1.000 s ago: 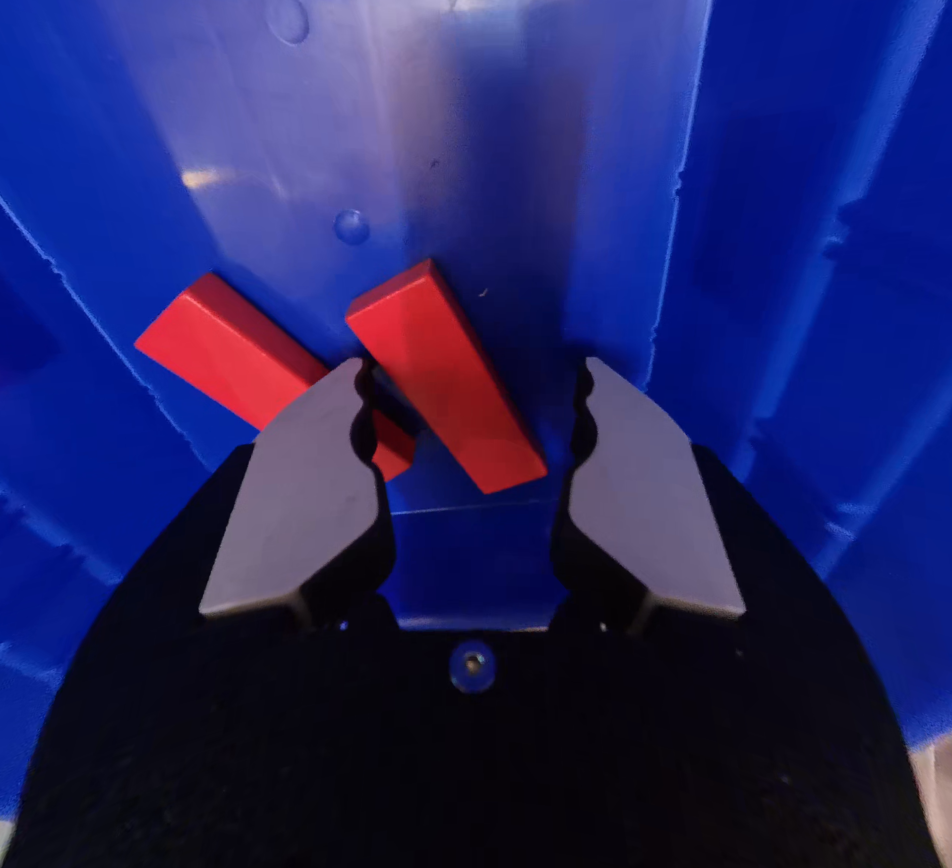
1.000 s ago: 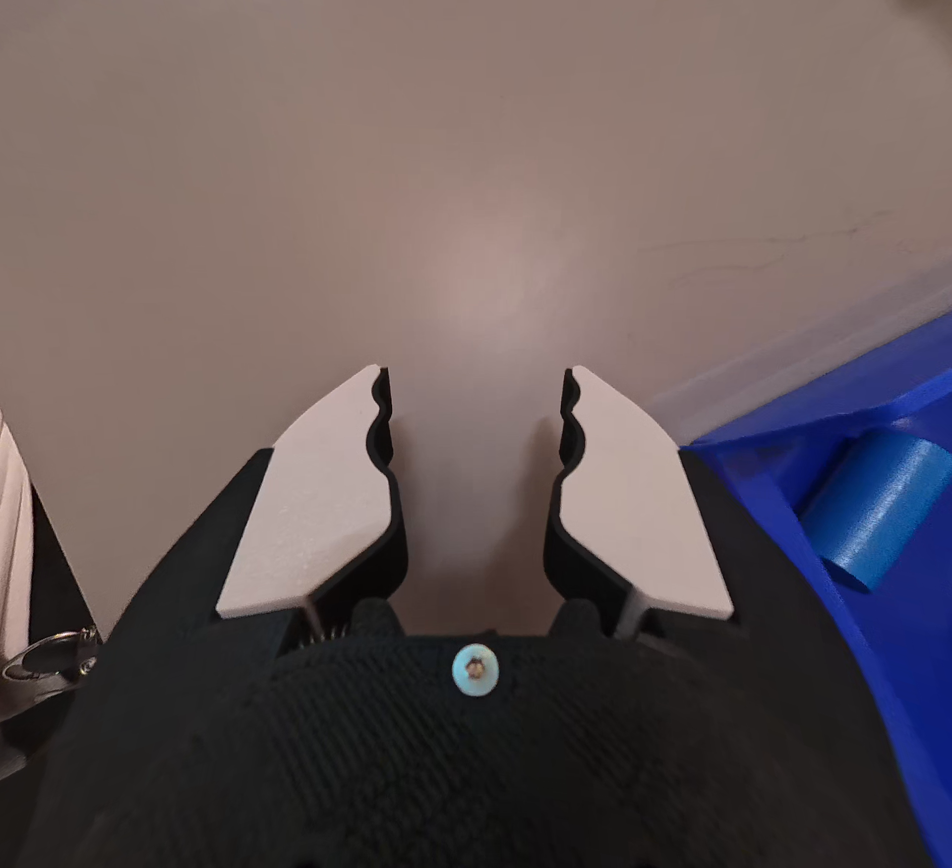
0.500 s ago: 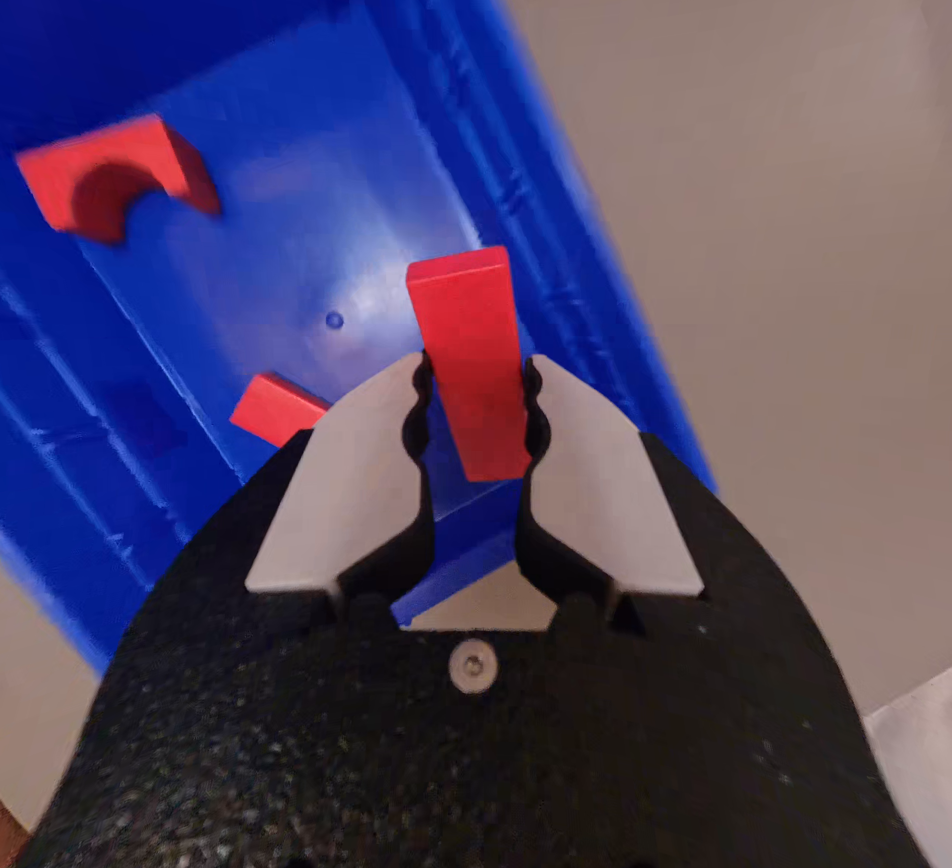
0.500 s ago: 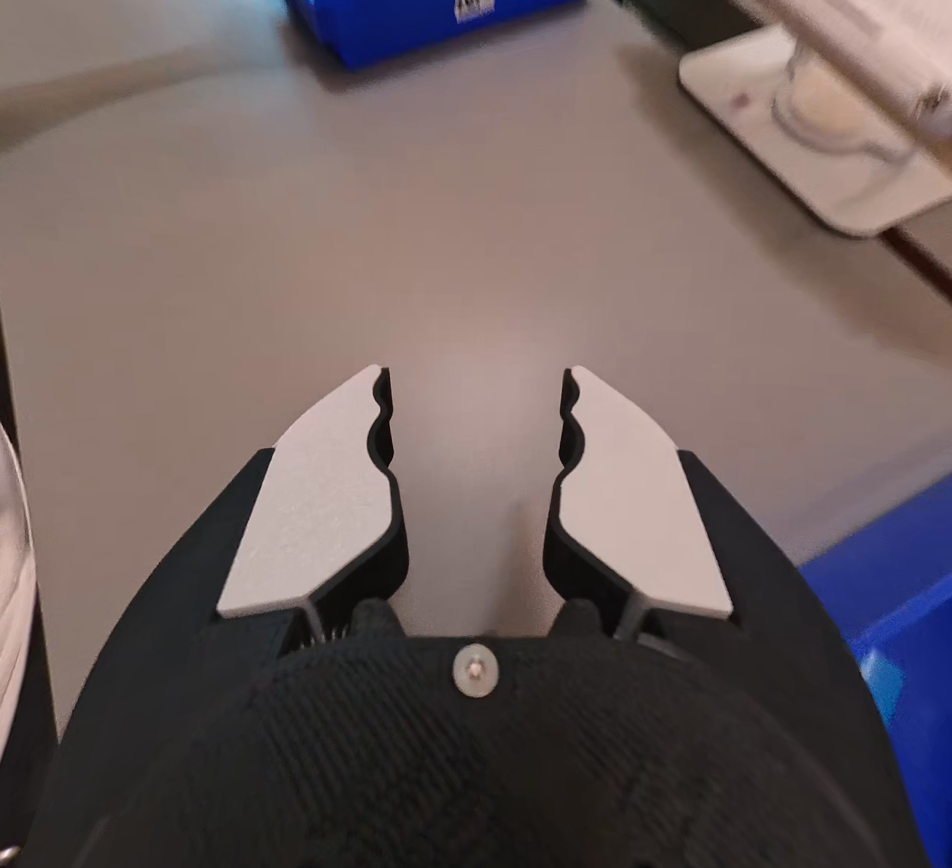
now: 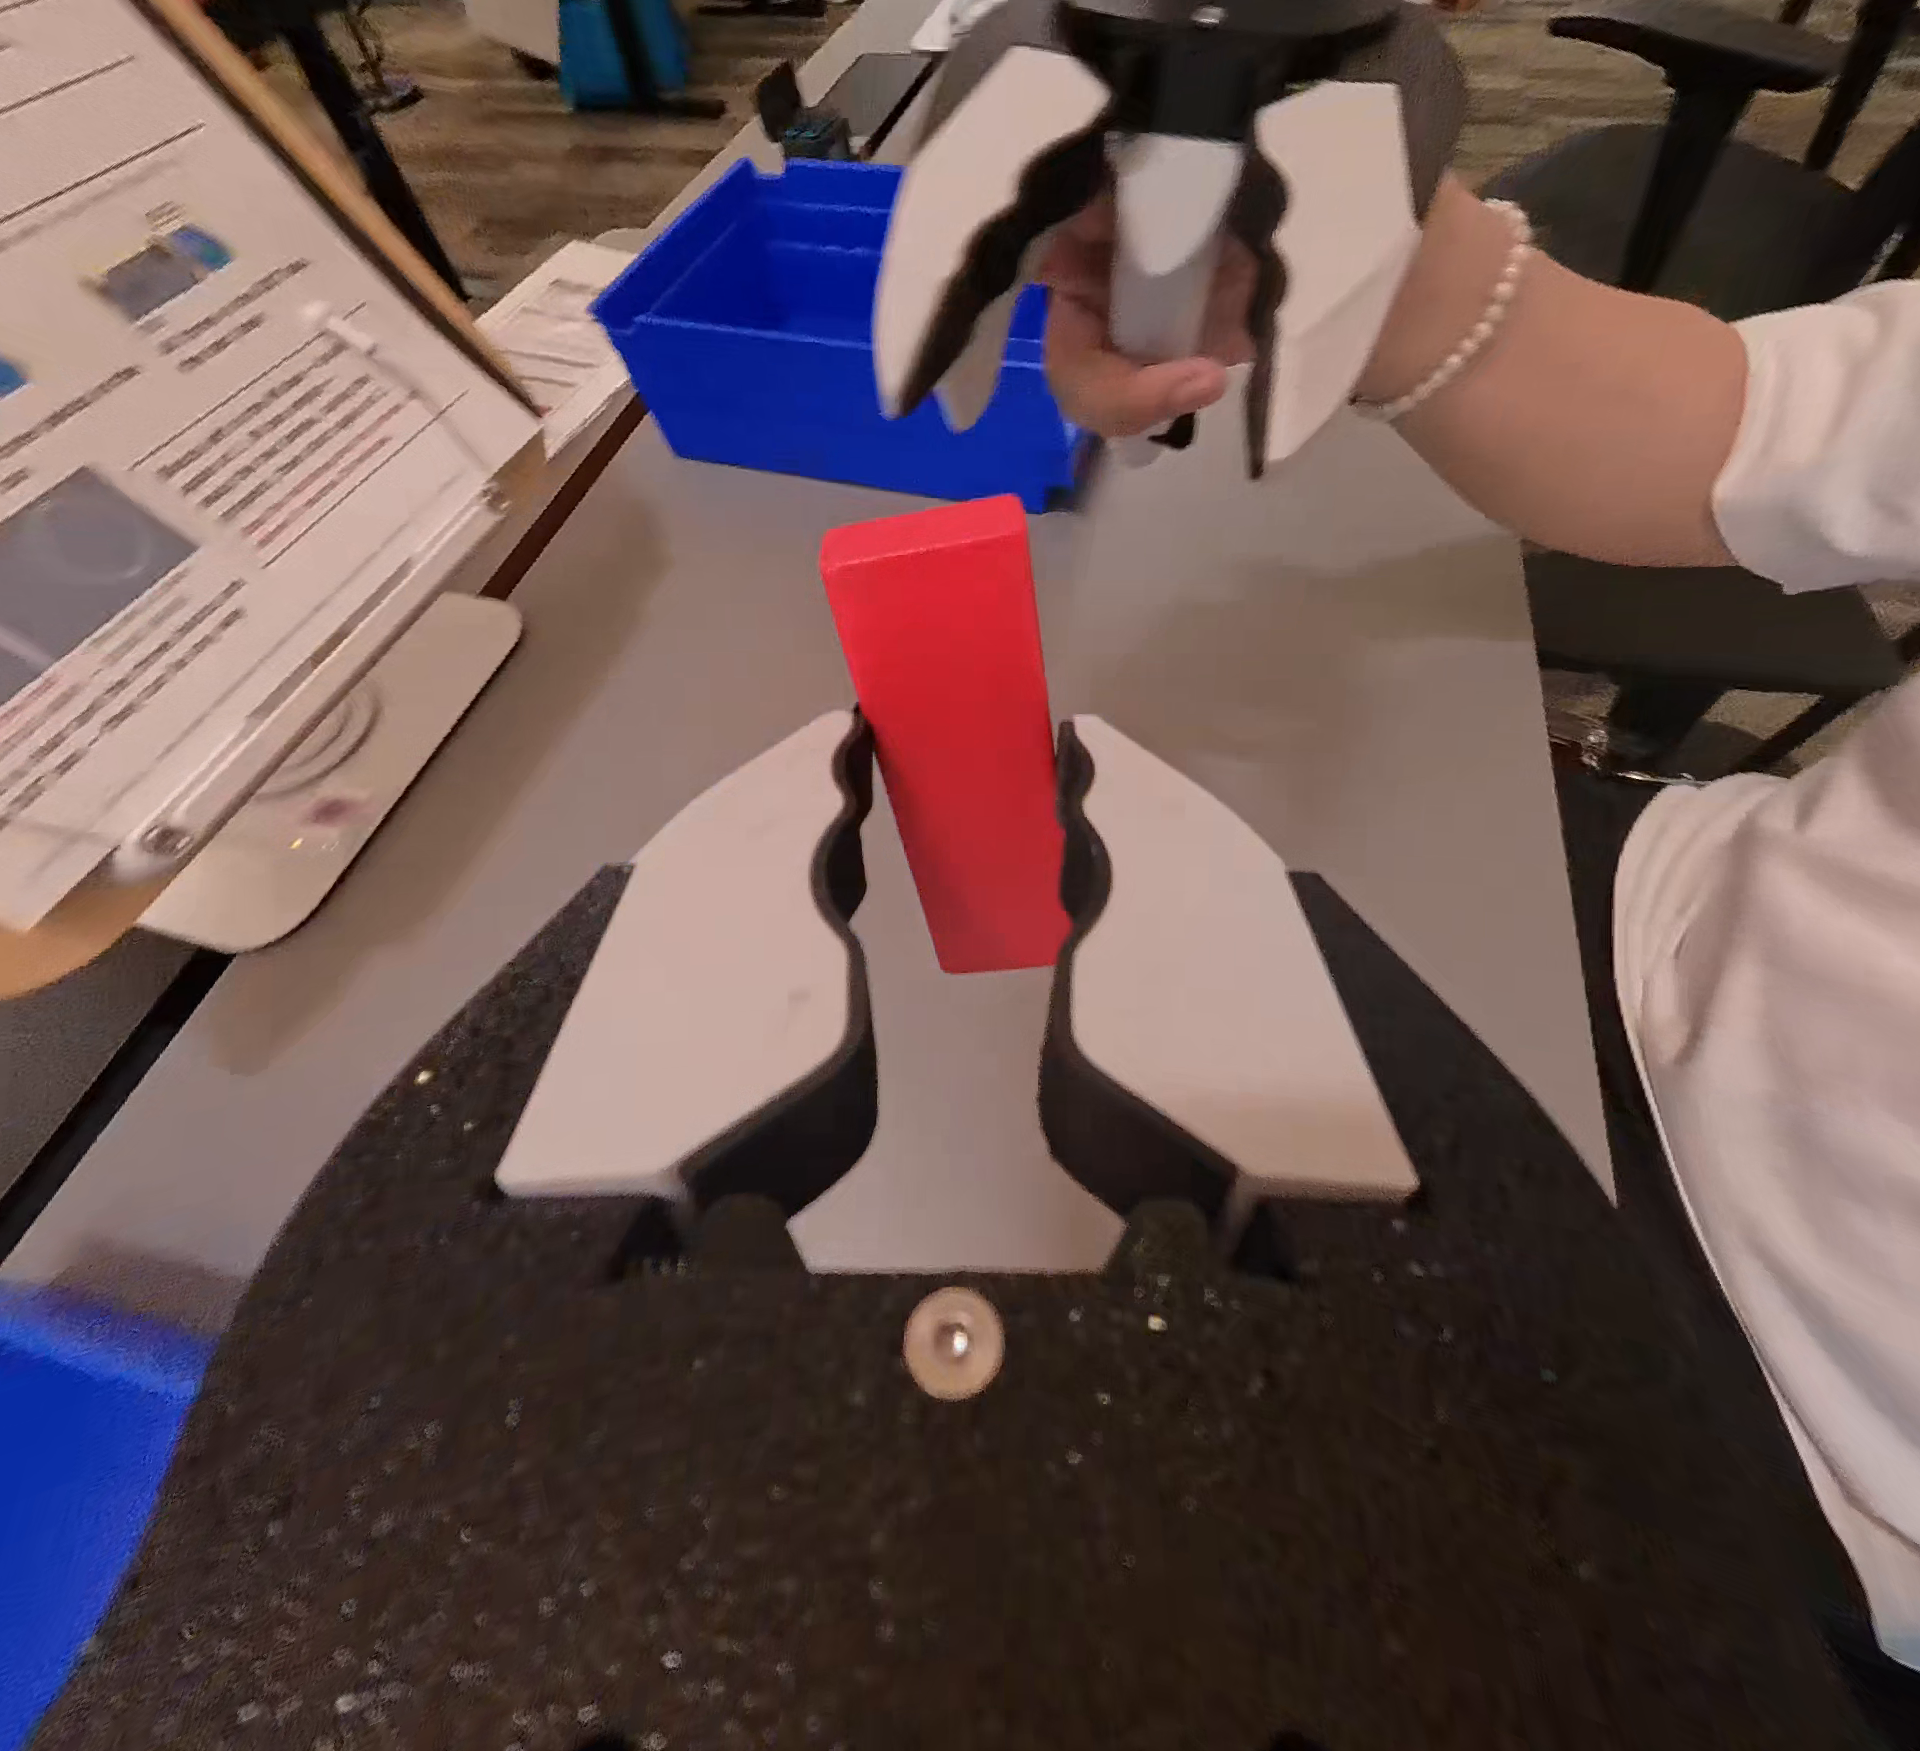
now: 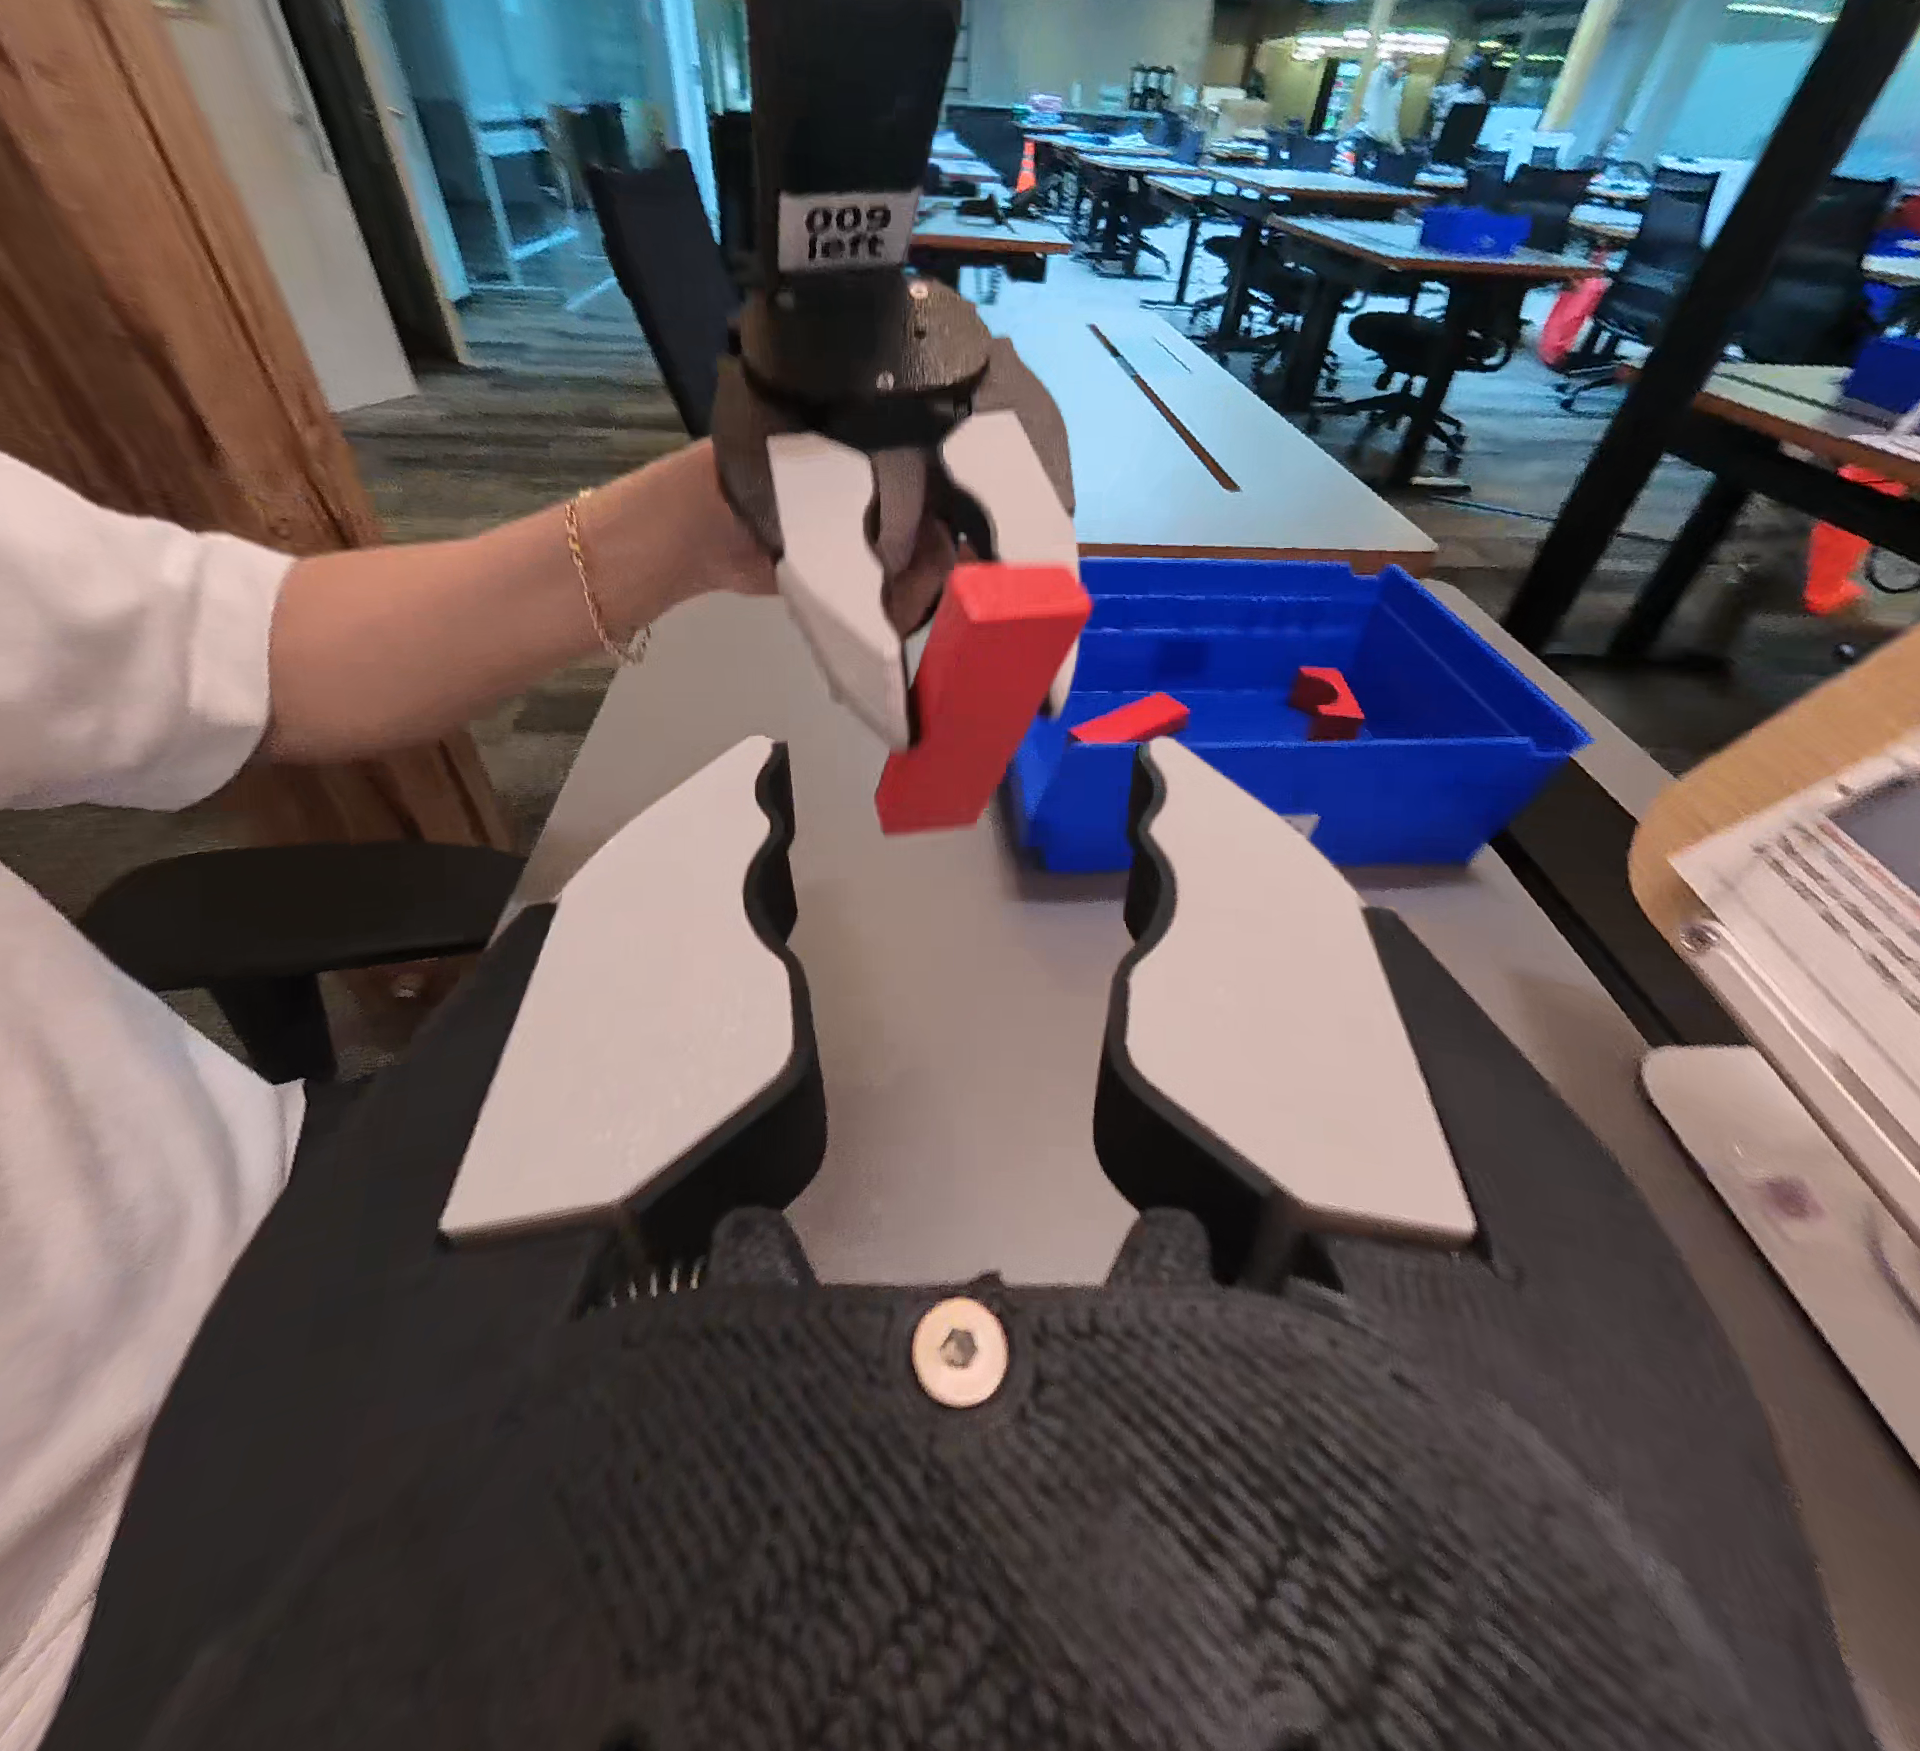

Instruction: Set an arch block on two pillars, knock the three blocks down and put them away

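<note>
My left gripper (image 5: pixel 961 730) is shut on a long red block (image 5: pixel 951 745) and holds it in the air above the grey table (image 5: pixel 1299 662), the block sticking out past the fingertips. My right gripper (image 5: pixel 1081 423) faces it from beyond the block, open and empty, a short way off. In the right wrist view my right gripper (image 6: pixel 958 751) is open with the red block (image 6: pixel 977 693) just ahead of its fingertips, gripped by the left gripper (image 6: pixel 966 662). A person's hand holds each gripper.
A blue bin (image 6: pixel 1455 797) on the table holds a flat red block (image 6: pixel 1127 719) and a red arch block (image 6: pixel 1325 699). Another blue bin (image 5: pixel 790 392) stands at the table's far end. A sign stand with printed sheets (image 5: pixel 208 413) is beside it. Black chairs (image 5: pixel 1714 174) stand around. The gap from one gripper's tips to the other's is roughly 6 centimeters.
My left gripper shut on the red block in the blue bin, lifted it out and brought it over the table. My right gripper swung up to face it, still open.
</note>
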A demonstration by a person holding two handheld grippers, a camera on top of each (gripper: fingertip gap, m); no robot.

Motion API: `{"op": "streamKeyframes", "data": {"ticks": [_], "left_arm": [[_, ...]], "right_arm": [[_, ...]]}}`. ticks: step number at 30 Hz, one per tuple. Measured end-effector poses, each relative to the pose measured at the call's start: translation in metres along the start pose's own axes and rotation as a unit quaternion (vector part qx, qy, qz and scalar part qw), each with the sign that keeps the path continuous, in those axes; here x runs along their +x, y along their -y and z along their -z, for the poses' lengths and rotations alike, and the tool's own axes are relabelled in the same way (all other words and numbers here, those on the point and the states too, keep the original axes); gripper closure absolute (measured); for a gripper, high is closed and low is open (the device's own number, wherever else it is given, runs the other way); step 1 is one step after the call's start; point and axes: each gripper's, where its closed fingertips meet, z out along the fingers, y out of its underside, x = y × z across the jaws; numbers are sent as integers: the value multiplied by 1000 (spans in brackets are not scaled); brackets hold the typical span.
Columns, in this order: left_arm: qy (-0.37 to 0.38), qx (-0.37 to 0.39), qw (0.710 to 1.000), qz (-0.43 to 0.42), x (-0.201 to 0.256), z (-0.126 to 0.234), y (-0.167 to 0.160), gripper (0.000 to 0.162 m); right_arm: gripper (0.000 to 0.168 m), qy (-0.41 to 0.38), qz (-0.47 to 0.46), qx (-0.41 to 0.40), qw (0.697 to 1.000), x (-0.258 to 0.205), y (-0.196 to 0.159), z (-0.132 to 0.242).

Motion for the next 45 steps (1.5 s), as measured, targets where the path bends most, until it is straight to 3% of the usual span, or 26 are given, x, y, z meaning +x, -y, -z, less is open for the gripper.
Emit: {"op": "streamKeyframes", "data": {"ticks": [6, 14, 30, 31, 32, 33, 39, 45], "left_arm": [[-39, 12, 999, -28, 33, -19, -2, 129], [-48, 13, 998, -39, 49, -17, -10, 129], [-60, -9, 998, -35, 58, -39, -26, 130], [-57, -2, 998, -33, 58, -41, -25, 128], [-47, 6, 998, -28, 55, -43, -23, 114], [-30, 9, 999, -21, 51, -44, -22, 98], [45, -1, 999, -6, 35, -34, -31, 90], [46, -4, 998, 30, 36, -28, -46, 90]], "right_arm": [[125, 52, 9, -8, 999, -16, 1, -14], [136, 99, 39, -43, 993, -32, -10, -22], [136, 91, 66, -130, 985, -35, -40, -7], [136, 90, 64, -131, 985, -35, -40, -5], [137, 85, 59, -131, 986, -33, -39, -2], [137, 71, 57, -129, 987, -27, -37, 2], [136, -87, 33, -201, 975, 56, -63, 54], [136, -68, 62, -265, 960, 101, -113, 90]]}}
